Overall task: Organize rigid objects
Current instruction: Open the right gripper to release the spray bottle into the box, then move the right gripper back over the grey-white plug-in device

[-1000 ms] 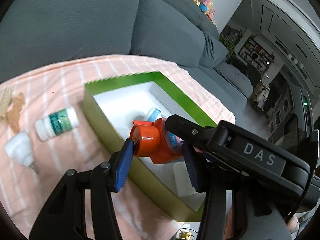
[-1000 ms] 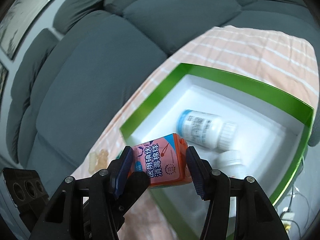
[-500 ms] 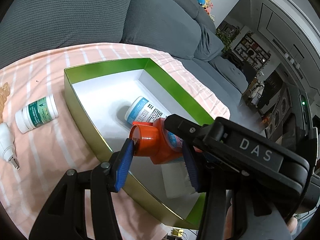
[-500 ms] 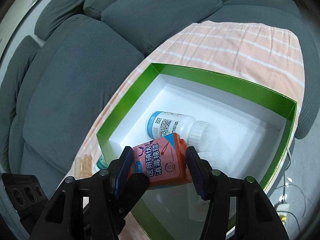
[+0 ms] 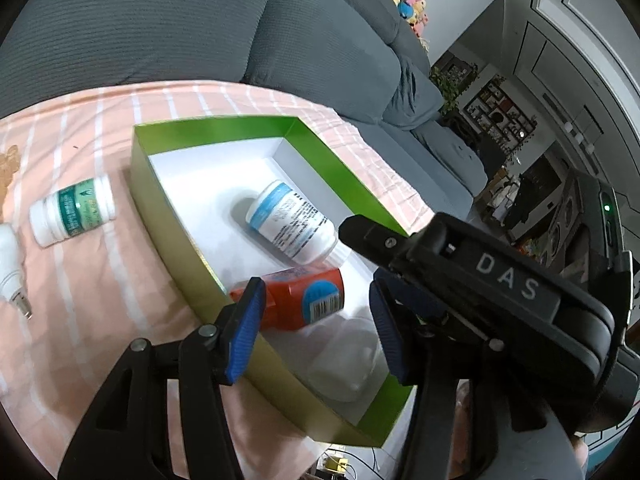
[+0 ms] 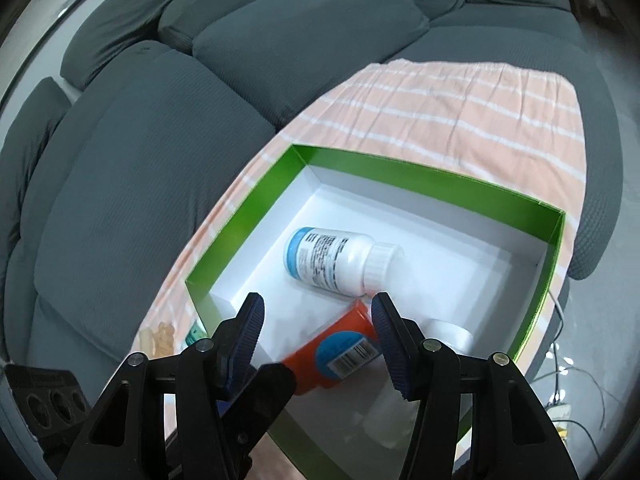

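An orange bottle with a blue barcode label lies on its side on the white floor of the green box, near its front-left wall. My left gripper hovers over it with its jaws opening, and the pads do not press on it. In the right wrist view the orange bottle shows small, tilted and blurred below my right gripper. That gripper stands open with a gap beside the bottle. A white bottle with a blue label also lies in the box.
A pale translucent container rests in the box's near corner. On the peach striped cloth left of the box lie a green-labelled white bottle and a white plug. Grey sofa cushions rise behind.
The orange bottle was held between both grippers above the box. It has come free and dropped onto the box floor. The left jaws have widened.
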`<state>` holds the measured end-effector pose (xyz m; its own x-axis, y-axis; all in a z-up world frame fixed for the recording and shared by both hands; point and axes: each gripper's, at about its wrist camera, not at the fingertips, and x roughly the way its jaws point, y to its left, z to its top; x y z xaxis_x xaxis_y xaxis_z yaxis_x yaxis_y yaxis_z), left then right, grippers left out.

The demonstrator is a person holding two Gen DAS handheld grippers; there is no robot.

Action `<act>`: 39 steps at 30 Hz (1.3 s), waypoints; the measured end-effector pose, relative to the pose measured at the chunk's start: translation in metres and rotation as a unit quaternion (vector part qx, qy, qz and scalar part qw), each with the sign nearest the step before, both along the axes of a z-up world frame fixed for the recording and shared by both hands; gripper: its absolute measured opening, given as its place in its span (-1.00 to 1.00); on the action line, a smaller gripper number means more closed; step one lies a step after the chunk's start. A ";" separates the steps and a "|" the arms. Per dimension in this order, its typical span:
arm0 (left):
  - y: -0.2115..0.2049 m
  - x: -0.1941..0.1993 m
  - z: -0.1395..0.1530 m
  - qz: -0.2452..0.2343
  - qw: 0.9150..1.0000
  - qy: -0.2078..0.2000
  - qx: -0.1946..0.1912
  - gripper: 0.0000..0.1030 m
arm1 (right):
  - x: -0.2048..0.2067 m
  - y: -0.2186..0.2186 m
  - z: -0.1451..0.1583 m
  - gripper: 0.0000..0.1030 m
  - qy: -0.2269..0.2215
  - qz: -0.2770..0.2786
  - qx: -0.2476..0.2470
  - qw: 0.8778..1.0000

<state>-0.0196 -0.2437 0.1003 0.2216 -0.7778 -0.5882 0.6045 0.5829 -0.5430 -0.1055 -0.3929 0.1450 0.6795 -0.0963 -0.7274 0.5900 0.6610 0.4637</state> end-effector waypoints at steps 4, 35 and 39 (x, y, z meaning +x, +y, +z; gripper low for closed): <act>0.021 -0.005 0.011 0.035 0.999 -0.031 0.007 0.42 | 0.001 0.010 0.008 0.26 -0.015 0.013 -0.007 1.000; 0.257 0.001 -0.002 0.416 0.899 0.003 0.138 0.86 | 0.098 0.192 0.006 0.79 -0.050 0.308 -0.018 0.950; 0.272 0.002 -0.008 0.435 0.892 0.031 0.123 0.86 | 0.121 0.205 -0.023 0.79 -0.013 0.342 0.043 0.939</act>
<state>-0.0173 0.0287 0.0922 0.6398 -0.1740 -0.7486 -0.1598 0.9226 -0.3511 0.0153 -0.1877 0.1218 0.5793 0.4273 -0.6942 0.0293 0.8401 0.5416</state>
